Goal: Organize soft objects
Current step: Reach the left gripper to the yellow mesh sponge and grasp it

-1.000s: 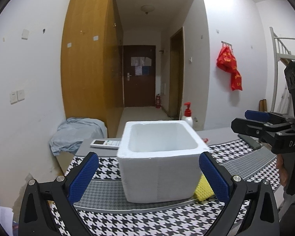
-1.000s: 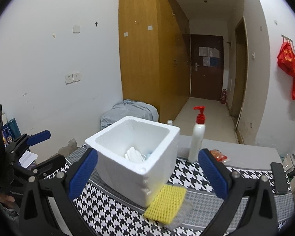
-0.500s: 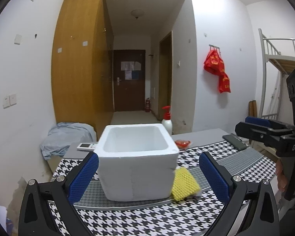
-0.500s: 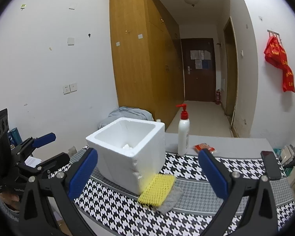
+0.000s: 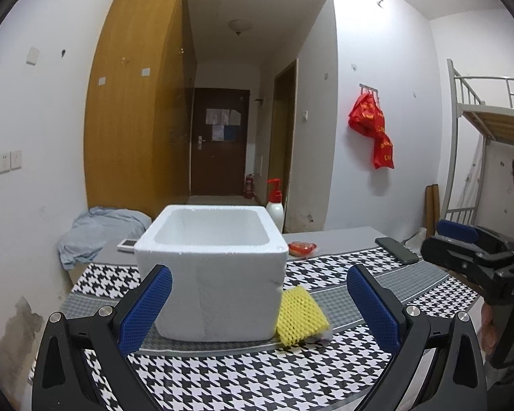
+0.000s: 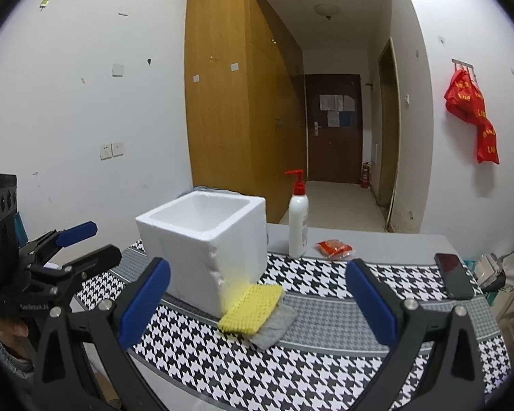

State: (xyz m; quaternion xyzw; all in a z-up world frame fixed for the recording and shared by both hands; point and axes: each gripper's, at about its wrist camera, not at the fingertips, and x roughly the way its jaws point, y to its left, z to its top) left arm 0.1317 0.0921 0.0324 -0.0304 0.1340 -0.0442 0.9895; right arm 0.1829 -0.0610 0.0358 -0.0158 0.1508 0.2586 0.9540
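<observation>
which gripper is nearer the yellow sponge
Right, probably. The right gripper faces the yellow sponge head-on between open fingers; the left gripper is centred on the foam box, sponge off-centre right.

White foam box (image 6: 205,243) upright, open-topped; yellow mesh sponge (image 6: 250,307) flat against its corner, overlapping grey cloth (image 6: 274,325).

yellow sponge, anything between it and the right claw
Nothing visible. The yellow sponge lies on a grey cloth against the white foam box, and the open right claw faces it across bare houndstooth tablecloth. The box flanks it on one side only.
</observation>
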